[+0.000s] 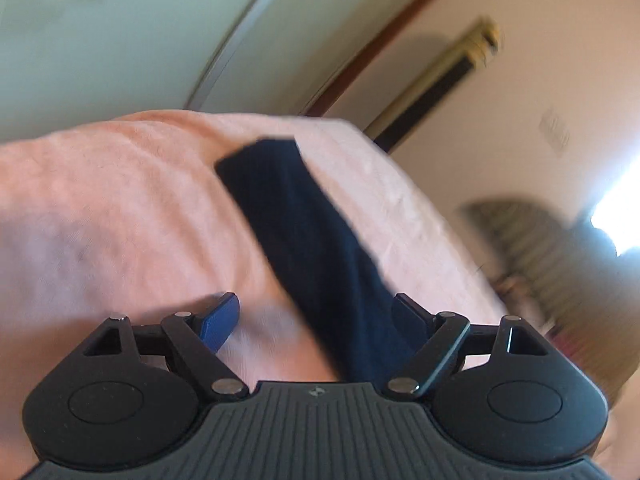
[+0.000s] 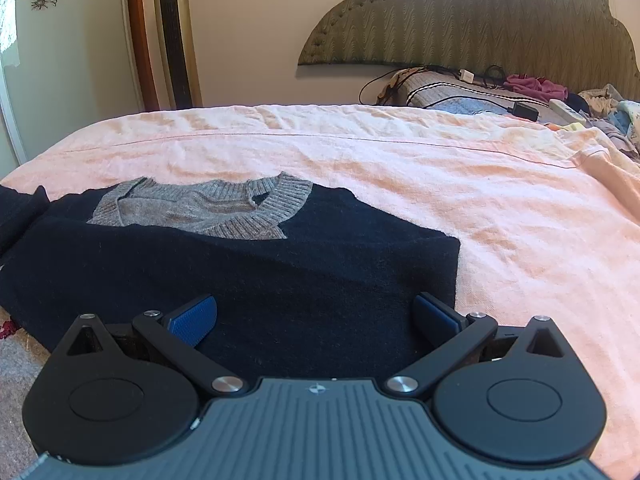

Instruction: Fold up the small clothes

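Navy sweater (image 2: 280, 280) with grey ribbed collar (image 2: 240, 208) lies flat on the pink bed sheet (image 2: 440, 168), right in front of my right gripper (image 2: 316, 320); jaws spread wide, nothing in them. My left gripper (image 1: 316, 320) also has its jaws apart, and a dark sleeve (image 1: 308, 232) runs between them without being pinched; that view is blurred. Headboard (image 2: 480, 20), cables (image 2: 460, 80) and a clothes pile (image 2: 592, 108) sit well behind; tower fan (image 2: 176, 36) against the wall.

Navy grey-collared sweater (image 2: 248, 264) flat on bed

Bright daylight; left view motion-blurred with window glare, right sharp.
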Demonstrator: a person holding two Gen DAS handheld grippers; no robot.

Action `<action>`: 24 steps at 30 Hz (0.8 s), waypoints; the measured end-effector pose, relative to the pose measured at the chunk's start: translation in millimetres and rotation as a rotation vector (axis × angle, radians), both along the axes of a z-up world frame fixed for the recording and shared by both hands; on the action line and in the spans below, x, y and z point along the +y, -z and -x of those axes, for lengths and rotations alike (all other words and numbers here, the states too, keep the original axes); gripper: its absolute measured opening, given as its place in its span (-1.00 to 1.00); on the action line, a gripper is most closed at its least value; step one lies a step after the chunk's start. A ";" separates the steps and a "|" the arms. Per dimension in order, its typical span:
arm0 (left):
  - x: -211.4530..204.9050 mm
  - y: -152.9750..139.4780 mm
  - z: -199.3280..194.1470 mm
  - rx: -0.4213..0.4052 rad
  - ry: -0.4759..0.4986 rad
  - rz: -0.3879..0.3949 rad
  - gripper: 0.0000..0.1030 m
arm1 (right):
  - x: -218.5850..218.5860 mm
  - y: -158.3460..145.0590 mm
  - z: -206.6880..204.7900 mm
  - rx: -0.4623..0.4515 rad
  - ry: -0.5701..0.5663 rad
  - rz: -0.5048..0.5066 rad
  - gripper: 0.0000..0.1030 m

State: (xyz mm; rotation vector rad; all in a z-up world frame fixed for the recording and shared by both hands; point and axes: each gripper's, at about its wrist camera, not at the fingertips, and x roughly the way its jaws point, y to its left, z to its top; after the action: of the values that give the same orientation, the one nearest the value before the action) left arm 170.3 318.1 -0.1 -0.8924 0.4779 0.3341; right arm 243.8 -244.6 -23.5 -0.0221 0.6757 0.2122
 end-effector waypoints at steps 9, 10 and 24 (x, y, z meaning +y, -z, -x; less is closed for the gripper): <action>-1.9 7.4 -42.3 0.089 -0.009 -0.120 -0.82 | -0.6 -0.2 0.1 -0.001 0.000 -0.002 1.00; -2.7 4.9 -43.1 0.089 -0.010 -0.155 -0.84 | -0.8 -0.1 0.0 -0.001 0.000 -0.003 1.00; -301.9 -32.7 -16.6 -0.032 0.873 -0.606 -0.86 | -14.1 -2.0 1.3 -0.009 0.005 -0.091 1.00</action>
State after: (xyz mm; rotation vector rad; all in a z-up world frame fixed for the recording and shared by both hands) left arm 187.0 16.2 32.6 -0.0517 0.6422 -0.3310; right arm 242.5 -258.7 -21.5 0.0658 0.6569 0.2379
